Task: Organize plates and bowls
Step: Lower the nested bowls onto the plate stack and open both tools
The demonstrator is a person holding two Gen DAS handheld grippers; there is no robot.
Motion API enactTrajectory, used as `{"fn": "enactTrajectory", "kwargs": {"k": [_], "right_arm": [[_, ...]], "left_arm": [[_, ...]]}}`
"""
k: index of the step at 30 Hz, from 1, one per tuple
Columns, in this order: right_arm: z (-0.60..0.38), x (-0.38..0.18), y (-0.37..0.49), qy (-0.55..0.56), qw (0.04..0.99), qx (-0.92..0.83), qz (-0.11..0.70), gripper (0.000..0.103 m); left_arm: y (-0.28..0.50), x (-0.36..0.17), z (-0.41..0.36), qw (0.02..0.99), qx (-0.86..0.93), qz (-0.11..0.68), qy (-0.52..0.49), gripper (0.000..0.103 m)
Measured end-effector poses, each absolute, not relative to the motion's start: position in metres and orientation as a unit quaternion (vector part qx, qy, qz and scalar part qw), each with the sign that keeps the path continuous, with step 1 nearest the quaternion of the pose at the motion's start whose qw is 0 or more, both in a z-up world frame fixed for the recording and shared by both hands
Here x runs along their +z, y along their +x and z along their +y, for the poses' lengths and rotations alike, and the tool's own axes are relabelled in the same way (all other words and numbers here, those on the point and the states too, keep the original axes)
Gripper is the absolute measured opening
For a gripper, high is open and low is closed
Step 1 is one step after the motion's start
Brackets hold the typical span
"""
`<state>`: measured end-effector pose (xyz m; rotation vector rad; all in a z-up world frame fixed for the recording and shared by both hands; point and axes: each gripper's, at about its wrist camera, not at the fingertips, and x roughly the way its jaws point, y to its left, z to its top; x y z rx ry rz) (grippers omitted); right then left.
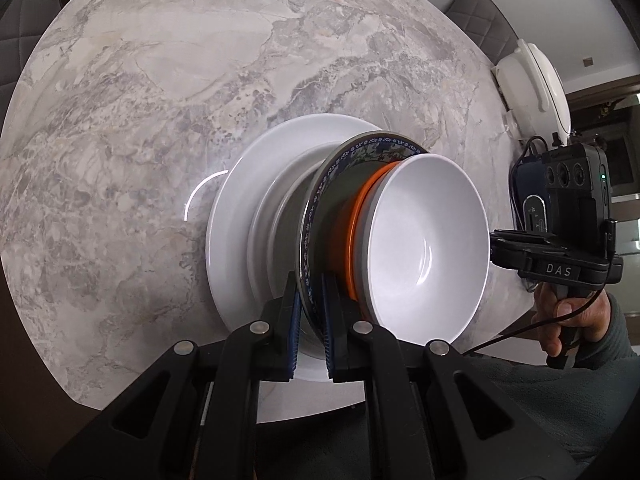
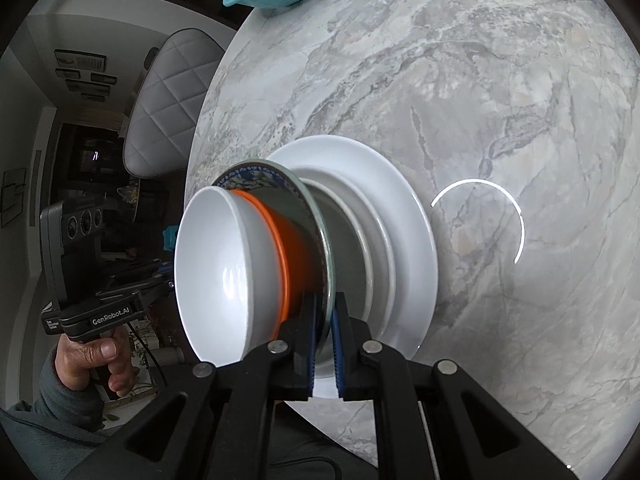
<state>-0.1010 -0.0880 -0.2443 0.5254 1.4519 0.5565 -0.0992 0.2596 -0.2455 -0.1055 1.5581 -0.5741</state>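
Both grippers' fingers — left point(image 1: 311, 312), right point(image 2: 323, 332) — pinch the patterned plate point(image 1: 320, 184) bearing stacked bowls point(image 1: 424, 240).

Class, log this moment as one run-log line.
left gripper: shut on patterned plate | right gripper: shut on patterned plate | load: orange bowl, white bowl | below: white plate
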Motion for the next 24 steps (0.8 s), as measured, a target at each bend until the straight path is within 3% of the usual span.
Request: {"fn": "enactTrajectory", "kwargs": {"k": [24], "right_arm": [[-0.082,-0.253,-0.106,0.229,0.7,0.226,0.638,0.012]], "left_arm": [[-0.099,-0.266,0.265,0.688,-0.26,0.675,-0.058,0.01]]}}
